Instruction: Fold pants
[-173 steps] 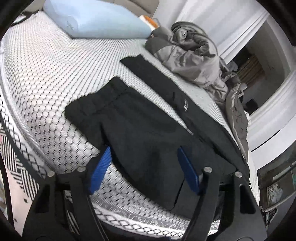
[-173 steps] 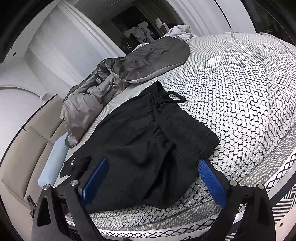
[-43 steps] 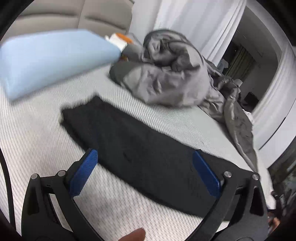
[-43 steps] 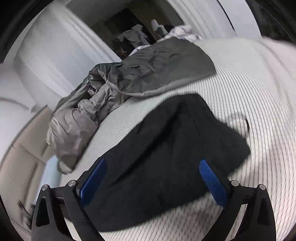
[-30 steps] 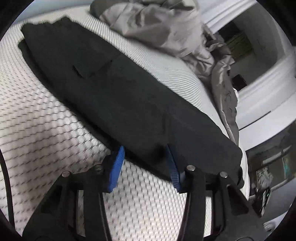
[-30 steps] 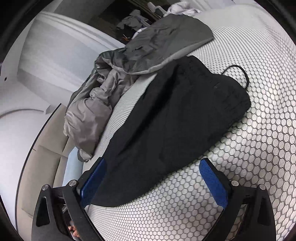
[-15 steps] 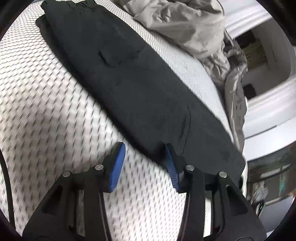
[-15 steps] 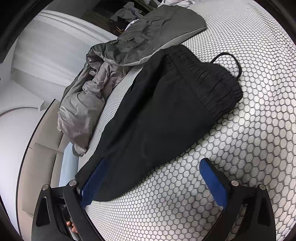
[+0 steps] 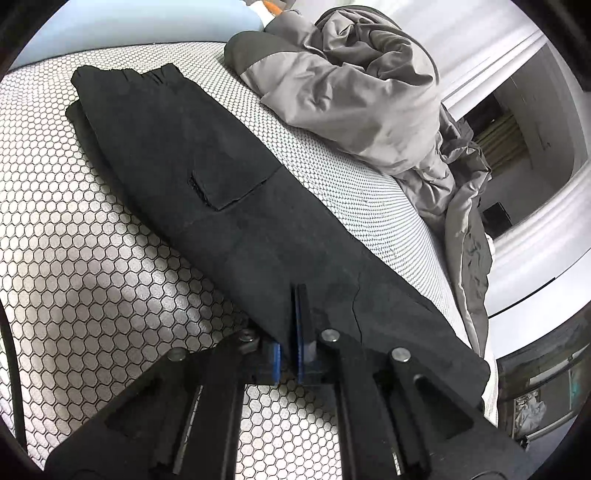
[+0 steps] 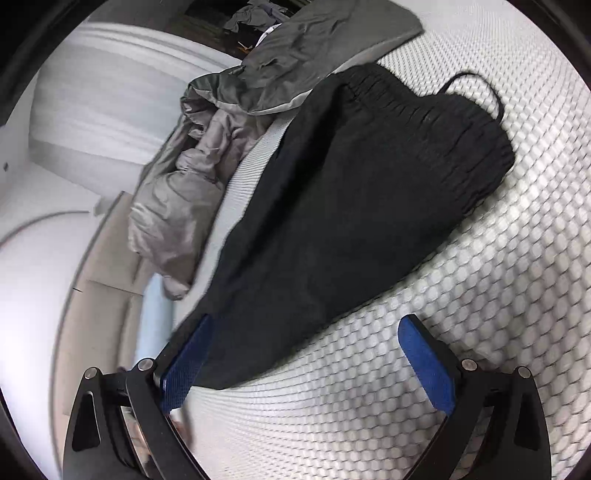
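Note:
The black pants (image 9: 207,177) lie folded lengthwise in a long strip on the white honeycomb bed cover (image 9: 74,258). The leg hems are at the far upper left in the left wrist view. My left gripper (image 9: 295,295) is shut on the near long edge of the pants around mid-length. In the right wrist view the pants (image 10: 351,206) run up to the gathered waistband and drawstring at the upper right. My right gripper (image 10: 303,347) is open, low over the near lower edge of the pants, its left finger touching the cloth.
A crumpled grey jacket (image 9: 354,85) lies just beyond the pants; it also shows in the right wrist view (image 10: 207,155). A light blue pillow (image 9: 129,26) sits at the bed's head. The bed edge and room lie to the right.
My left gripper has closed from open onto the near edge of the pants. My right gripper has moved closer to the pants and stays open.

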